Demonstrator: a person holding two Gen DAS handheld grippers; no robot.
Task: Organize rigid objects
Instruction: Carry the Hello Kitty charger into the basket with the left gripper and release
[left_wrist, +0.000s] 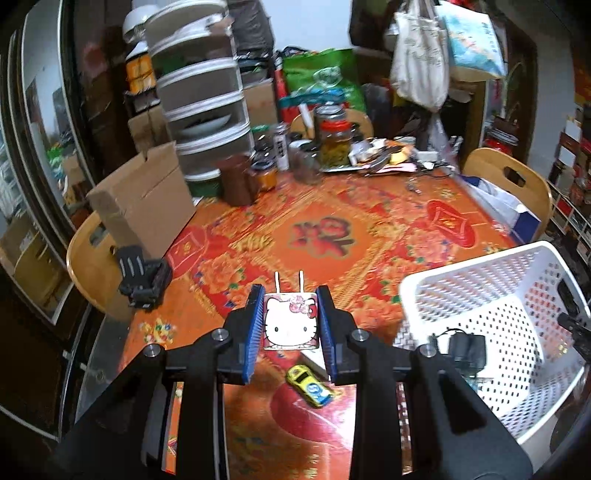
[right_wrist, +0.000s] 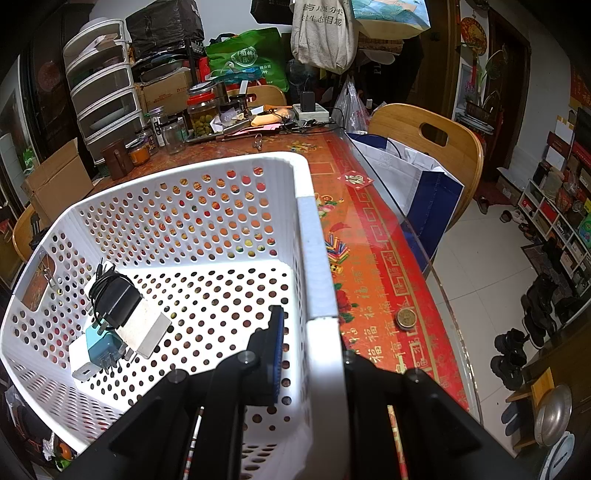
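My left gripper (left_wrist: 290, 325) is shut on a Hello Kitty plug charger (left_wrist: 290, 325), prongs pointing away, held above the red patterned tablecloth (left_wrist: 321, 236). A yellow toy car (left_wrist: 309, 385) lies on the cloth just below it. The white perforated basket (left_wrist: 517, 266) stands to the right and holds a black adapter (left_wrist: 466, 345). My right gripper (right_wrist: 314, 354) is shut on the basket's right wall (right_wrist: 319, 295), one blue pad (right_wrist: 277, 354) inside. In the basket lie a black adapter with cord (right_wrist: 114, 295), a teal plug (right_wrist: 101, 345) and white chargers (right_wrist: 147, 328).
A cardboard box (left_wrist: 144, 199) and a black object (left_wrist: 142, 277) stand at the table's left. Jars (left_wrist: 334, 136), a drawer tower (left_wrist: 203, 92) and clutter fill the far edge. Wooden chairs (right_wrist: 432, 140) flank the table. A coin-like disc (right_wrist: 405, 317) lies near the glass edge.
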